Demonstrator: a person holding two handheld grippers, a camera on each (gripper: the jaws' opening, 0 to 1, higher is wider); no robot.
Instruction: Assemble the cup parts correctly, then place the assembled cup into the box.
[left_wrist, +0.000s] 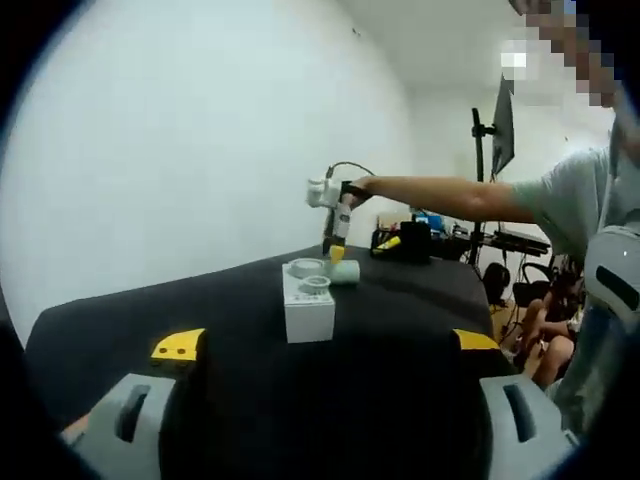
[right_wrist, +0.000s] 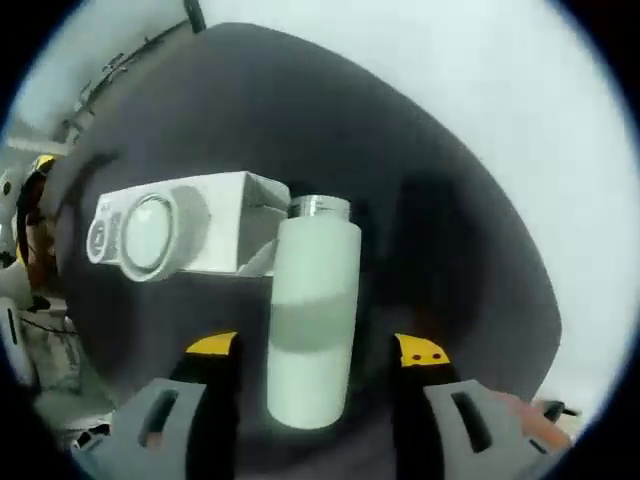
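Black tabletop (left_wrist: 380, 330), white wall (left_wrist: 180, 130), dark stand (left_wrist: 480, 180), cluttered background desk (left_wrist: 420, 240)

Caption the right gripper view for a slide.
Right gripper's open jaws flank a pale cup body lying beside the white box on the black table.

Honestly, nothing readable here. The white box (left_wrist: 309, 312) and the pale cup (right_wrist: 312, 320) both look blank, no brand, label or number I can make out. The clutter behind the table (left_wrist: 400, 320) is too blurry for any lettering.
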